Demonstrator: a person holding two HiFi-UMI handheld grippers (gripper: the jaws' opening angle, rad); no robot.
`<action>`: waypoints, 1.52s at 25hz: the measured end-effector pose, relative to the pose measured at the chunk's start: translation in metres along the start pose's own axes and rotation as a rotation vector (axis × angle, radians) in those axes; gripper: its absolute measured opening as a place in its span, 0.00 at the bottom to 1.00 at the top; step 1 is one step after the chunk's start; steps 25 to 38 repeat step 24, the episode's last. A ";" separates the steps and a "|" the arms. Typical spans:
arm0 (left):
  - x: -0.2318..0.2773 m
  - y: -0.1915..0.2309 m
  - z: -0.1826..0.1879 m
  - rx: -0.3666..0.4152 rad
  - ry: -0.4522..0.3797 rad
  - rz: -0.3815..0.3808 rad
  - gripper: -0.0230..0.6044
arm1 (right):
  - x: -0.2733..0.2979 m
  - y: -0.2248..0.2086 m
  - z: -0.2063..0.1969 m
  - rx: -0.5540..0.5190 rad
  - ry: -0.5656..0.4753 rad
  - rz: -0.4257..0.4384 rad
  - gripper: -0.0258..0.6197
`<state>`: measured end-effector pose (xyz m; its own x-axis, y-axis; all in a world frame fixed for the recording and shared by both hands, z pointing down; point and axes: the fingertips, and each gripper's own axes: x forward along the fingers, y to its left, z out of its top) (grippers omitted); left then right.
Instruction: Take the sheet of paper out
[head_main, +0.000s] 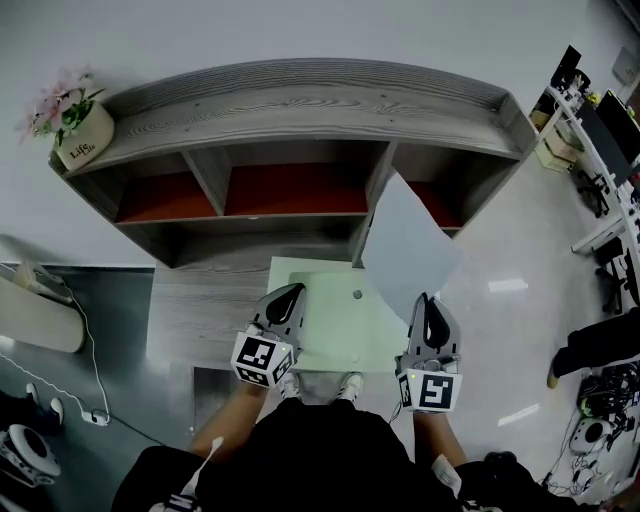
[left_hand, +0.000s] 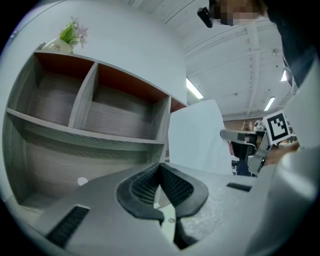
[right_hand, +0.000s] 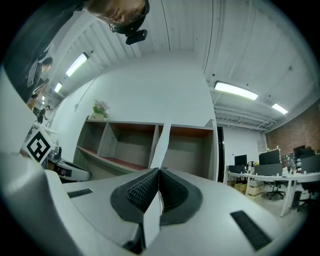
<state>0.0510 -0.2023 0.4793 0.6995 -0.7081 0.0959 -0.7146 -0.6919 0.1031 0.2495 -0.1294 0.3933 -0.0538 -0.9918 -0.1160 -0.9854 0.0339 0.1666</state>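
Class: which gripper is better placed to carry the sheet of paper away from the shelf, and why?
Right. The right gripper is shut on the sheet of paper, holding it raised. The left gripper is shut on nothing and is apart from the sheet.

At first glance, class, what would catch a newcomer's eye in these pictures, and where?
A pale sheet of paper stands out, pinched at its bottom by the right gripper and held up before the right end of the grey wooden shelf unit. A pot of pink flowers sits on the shelf's top left end, and a pale green mat lies on the desk below.
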 end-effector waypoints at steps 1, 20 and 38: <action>0.000 0.000 0.001 0.001 -0.002 -0.001 0.05 | 0.000 0.000 0.001 -0.003 -0.003 -0.003 0.08; 0.007 -0.014 0.005 0.008 -0.006 -0.028 0.05 | -0.016 -0.016 0.018 0.000 -0.065 -0.069 0.07; 0.008 -0.015 0.006 0.009 -0.006 -0.027 0.05 | -0.017 -0.018 0.024 -0.004 -0.081 -0.070 0.07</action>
